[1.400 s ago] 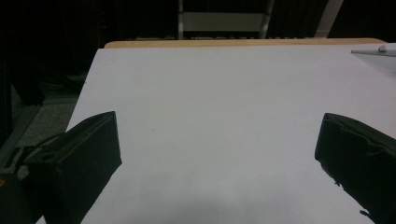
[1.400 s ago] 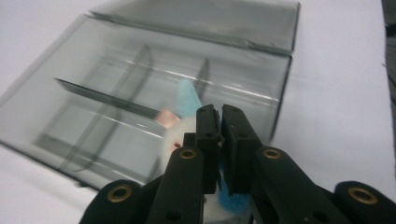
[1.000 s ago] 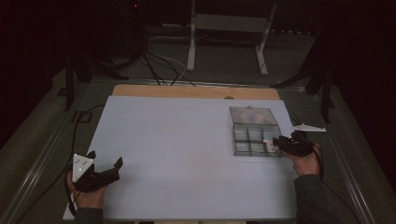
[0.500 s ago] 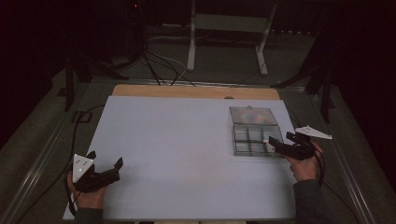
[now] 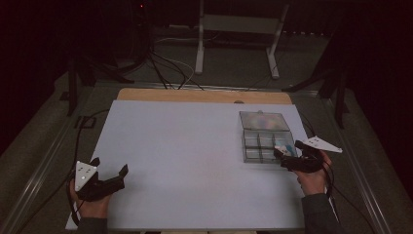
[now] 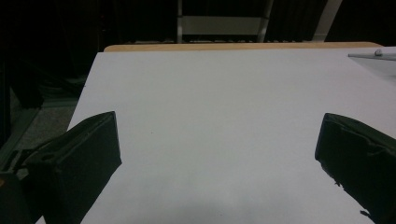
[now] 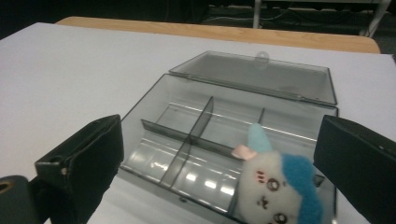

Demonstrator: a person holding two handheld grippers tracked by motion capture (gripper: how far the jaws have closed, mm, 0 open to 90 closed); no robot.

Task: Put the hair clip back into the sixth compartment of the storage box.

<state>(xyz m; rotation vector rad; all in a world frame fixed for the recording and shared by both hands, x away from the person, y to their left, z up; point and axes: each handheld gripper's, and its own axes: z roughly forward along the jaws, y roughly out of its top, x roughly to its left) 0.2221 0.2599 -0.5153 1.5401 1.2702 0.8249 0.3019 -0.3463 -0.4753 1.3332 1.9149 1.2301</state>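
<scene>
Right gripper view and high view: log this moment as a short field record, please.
box: clear compartment box, lid open, lying flat behind it
toy: small plush in a near compartment of the box
right tongs: jaws just been opening, wide, either side of the plush, not pressing it
left tongs: open over bare white table

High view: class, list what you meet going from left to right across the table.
Left claw → bare white tabletop → clear box → plush toy → right claw, jaws just opened, nothing between them.
</scene>
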